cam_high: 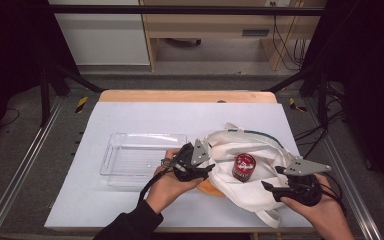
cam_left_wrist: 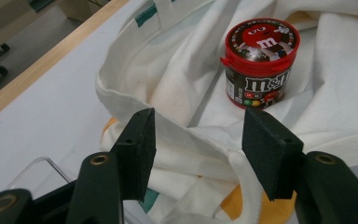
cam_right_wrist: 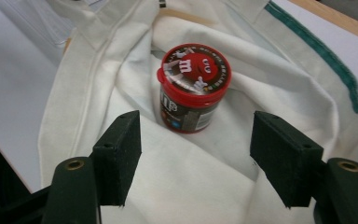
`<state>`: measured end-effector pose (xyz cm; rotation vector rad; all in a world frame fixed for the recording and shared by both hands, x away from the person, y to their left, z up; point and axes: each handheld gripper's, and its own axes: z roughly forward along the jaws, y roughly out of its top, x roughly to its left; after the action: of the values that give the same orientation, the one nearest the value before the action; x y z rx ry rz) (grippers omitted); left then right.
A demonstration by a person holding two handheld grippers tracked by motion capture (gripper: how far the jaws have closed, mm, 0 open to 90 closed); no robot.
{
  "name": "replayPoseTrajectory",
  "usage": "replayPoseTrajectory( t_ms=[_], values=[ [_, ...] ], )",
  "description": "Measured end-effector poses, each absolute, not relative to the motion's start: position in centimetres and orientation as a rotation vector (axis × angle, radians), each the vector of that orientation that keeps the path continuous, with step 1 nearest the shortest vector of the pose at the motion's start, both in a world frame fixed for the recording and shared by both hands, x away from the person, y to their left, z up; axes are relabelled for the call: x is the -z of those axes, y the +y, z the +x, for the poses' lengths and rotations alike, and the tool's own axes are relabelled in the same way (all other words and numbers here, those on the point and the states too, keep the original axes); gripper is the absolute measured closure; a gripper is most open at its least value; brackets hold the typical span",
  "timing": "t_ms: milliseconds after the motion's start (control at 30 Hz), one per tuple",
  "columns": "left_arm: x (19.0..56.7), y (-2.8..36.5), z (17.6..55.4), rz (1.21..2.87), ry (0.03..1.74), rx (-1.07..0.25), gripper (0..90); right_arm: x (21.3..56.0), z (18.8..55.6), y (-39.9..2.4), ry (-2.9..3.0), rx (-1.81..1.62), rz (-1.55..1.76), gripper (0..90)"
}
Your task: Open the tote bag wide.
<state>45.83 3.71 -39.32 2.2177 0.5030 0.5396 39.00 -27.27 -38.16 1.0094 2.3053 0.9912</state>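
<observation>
Candy tub (cam_high: 243, 167), a small round brown one with a red lid, sat upright on the crumpled white cloth tote bag (cam_high: 240, 187) right of centre in the high view, with the left gripper (cam_high: 206, 159) at its left, the right gripper (cam_high: 271, 179) at lower right, and a clear plastic tray (cam_high: 142, 155) further left. Left gripper view had the tub (cam_left_wrist: 260, 63) at upper right, jaws parted and gripping nothing, bag fabric (cam_left_wrist: 177, 100) under them. Right gripper view put the tub (cam_right_wrist: 193, 86) dead centre, jaws wide apart, holding nothing.
</observation>
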Motion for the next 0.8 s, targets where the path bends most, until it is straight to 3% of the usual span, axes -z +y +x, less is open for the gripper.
replayPoseTrajectory(
  t_ms=[467, 667, 800],
  values=[
    [41.1, 3.8, 43.8, 2.207, 0.522, -0.562, 36.7, 36.8, 40.4, -29.7, 2.174, -0.912, 1.1, 38.8],
    [42.6, 3.7, 43.6, 2.213, 0.546, -0.519, 36.2, 37.6, 42.2, -30.8, 2.152, -0.86, 1.169, 30.0],
    [43.0, 4.0, 43.5, 2.216, 0.549, -0.486, 41.0, 38.6, 43.0, -31.3, 2.171, -0.855, 1.208, 29.4]
  ],
)
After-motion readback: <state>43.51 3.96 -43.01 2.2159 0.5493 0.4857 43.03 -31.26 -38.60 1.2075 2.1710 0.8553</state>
